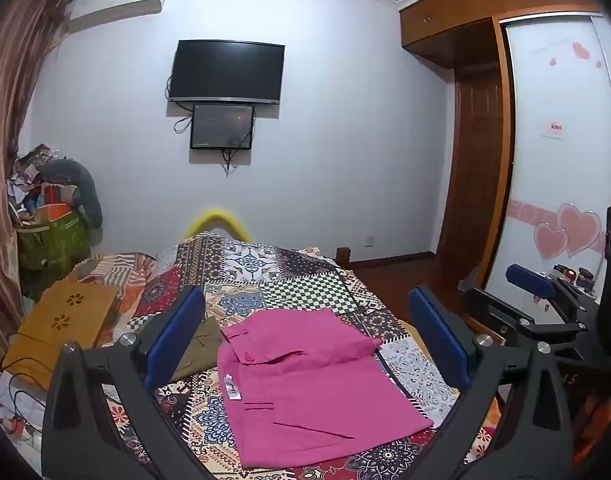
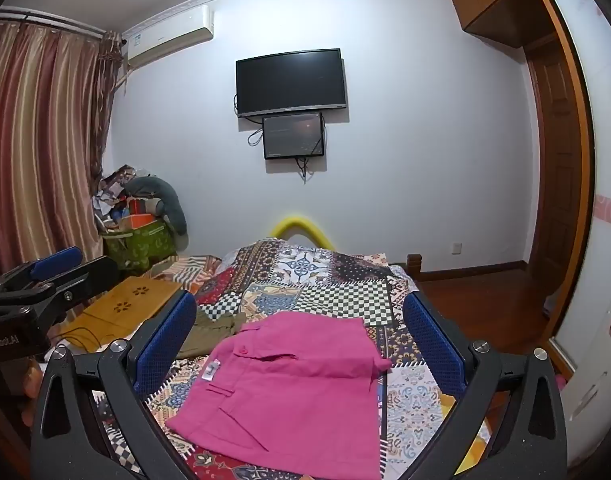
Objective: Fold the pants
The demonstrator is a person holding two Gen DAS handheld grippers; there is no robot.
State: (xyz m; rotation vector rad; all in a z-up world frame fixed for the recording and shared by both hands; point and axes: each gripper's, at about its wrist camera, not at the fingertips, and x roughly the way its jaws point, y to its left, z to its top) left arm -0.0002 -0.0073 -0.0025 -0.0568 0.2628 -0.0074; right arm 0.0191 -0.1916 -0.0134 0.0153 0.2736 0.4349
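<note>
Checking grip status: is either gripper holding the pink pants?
No: the folded pink pants lie flat on the patchwork quilt, both grippers open above them.

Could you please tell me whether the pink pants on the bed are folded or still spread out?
Folded: the pink pants lie as a compact rectangle on the patchwork bedspread, no legs extending, both grippers open above.

The pink pants (image 1: 305, 384) (image 2: 289, 384) lay folded into a flat, roughly square bundle on the patchwork bedspread (image 1: 305, 284) (image 2: 337, 292), waistband toward 11 o'clock. A button, a pocket flap and belt loops showed on top (a white label too, at the 9 o'clock edge). One corner stuck out toward 3 o'clock.
</note>
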